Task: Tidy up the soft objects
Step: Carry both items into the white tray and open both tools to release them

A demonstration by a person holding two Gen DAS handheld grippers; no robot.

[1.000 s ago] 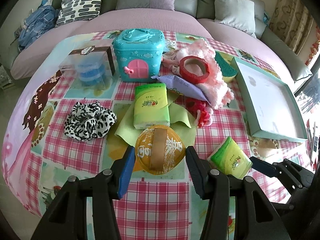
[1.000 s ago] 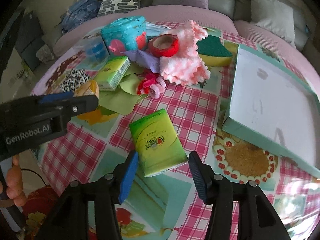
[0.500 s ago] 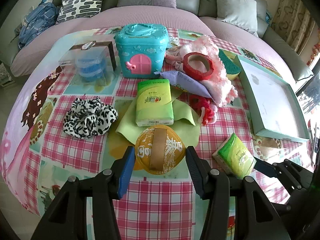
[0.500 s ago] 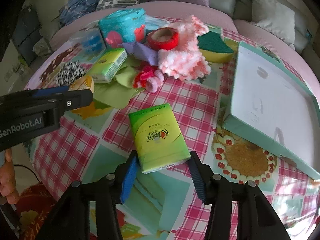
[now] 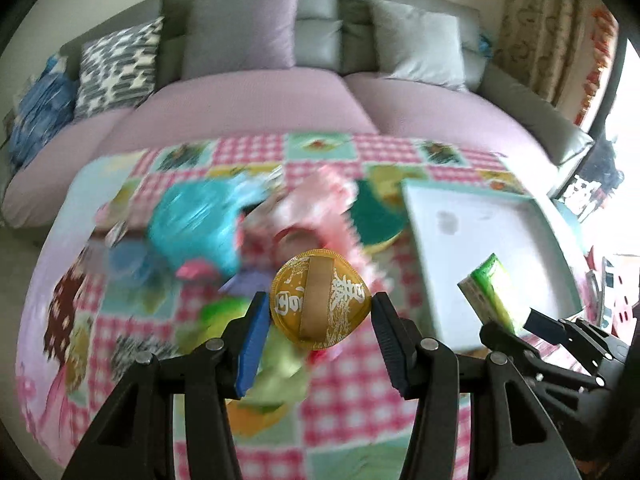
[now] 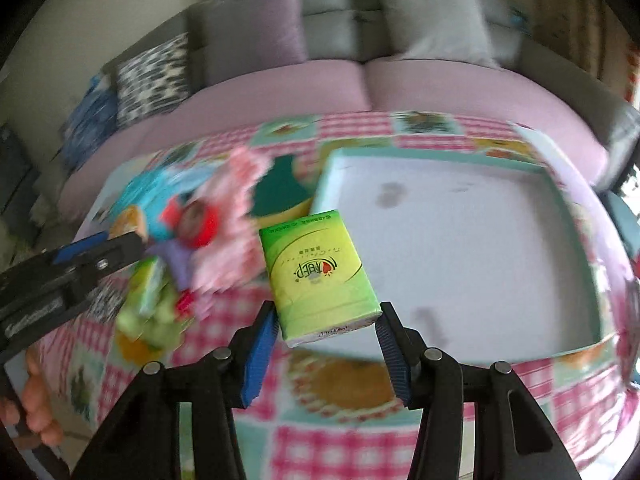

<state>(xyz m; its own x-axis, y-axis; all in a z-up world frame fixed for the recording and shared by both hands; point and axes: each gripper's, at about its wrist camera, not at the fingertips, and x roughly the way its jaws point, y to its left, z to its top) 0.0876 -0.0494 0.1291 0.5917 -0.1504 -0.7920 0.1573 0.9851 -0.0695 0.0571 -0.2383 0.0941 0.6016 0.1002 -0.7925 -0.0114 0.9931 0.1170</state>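
My left gripper (image 5: 320, 305) is shut on a round golden pad (image 5: 318, 298) with a tan strap and holds it in the air over the checked tablecloth. The right gripper (image 6: 326, 314) is shut on the near end of a green tissue pack (image 6: 316, 268), also lifted, and it hangs at the near left corner of the teal tray (image 6: 560, 200). In the left wrist view the same pack (image 5: 490, 292) shows at the right, against the tray (image 5: 480, 220). The tray's white floor is bare.
The blurred pile at the middle left holds a teal toy house (image 5: 192, 224), a pink knitted cloth (image 5: 320, 196), a red tape roll (image 6: 200, 220), a green sponge (image 5: 376, 216) and a leopard scrunchie (image 5: 132, 352). A sofa (image 5: 256, 92) with cushions lies behind. A hand (image 6: 36, 412) grips the left handle.
Both grippers have risen off the tablecloth with their loads, the golden pad and the tissue pack. The right one has swung over to the tray's corner. The table now looks blurred.
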